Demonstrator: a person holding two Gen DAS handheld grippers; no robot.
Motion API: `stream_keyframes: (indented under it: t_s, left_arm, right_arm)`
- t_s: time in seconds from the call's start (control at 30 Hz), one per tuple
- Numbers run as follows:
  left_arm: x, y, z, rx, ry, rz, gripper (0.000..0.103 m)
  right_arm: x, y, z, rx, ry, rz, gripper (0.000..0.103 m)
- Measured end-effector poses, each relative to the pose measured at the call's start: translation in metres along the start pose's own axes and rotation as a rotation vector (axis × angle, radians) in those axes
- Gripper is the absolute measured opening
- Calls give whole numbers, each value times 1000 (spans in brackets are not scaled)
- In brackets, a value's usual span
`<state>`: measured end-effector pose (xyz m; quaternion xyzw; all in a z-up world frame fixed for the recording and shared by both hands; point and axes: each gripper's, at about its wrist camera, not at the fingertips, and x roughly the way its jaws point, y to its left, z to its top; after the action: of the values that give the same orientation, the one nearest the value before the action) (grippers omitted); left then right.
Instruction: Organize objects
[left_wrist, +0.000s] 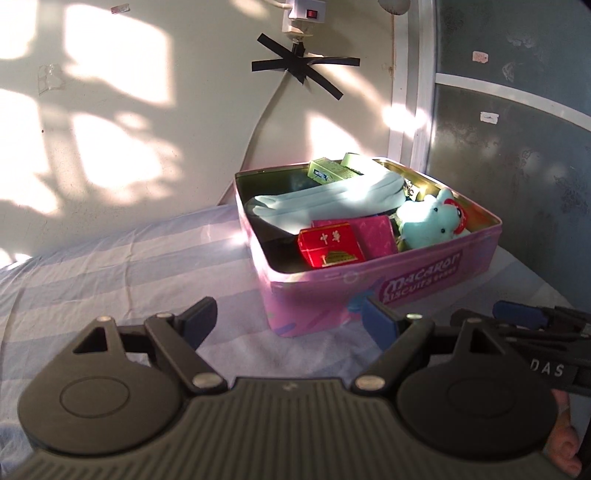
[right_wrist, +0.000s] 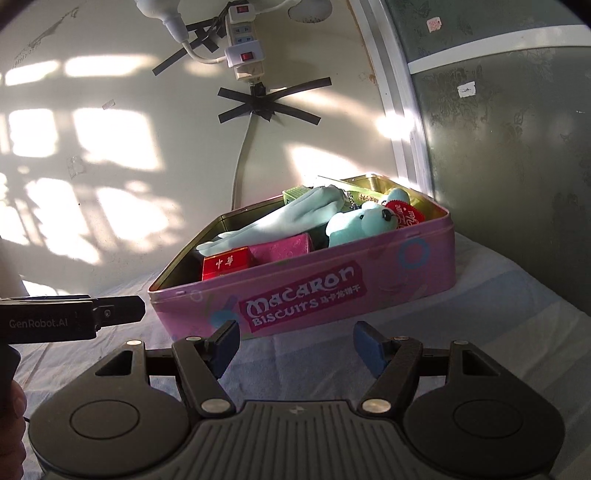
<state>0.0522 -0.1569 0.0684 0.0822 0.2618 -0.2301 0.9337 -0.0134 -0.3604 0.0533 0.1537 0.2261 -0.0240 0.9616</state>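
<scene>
lidless pink biscuit tin (right_wrist: 369, 258), crammed full

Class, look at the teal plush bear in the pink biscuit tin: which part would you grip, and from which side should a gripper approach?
Probably grip the teal plush bear's head from above. It rises over the pink biscuit tin's rim, while that wall blocks any approach from the side, and its soft, rounded shape suits pinching.

Open pink tin (right_wrist: 369, 295), full, on bedsheet (right_wrist: 480, 350)
</scene>
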Motion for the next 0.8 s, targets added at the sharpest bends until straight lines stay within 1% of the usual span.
stream_keyframes:
  t_s: [0.23,0.43,0.8]
  left_arm:
    - [-2,18,-26,-25,42,20,87]
    - [-4,32,-42,-39,66,38,87]
    - [-10,49,-53,-67,72,52,87]
  right_arm:
    - [-1,14,-16,-3,49,9,68]
    - [0,31,-24,-19,72,18,68]
    - [-15,50,-18,-2,36,38,68]
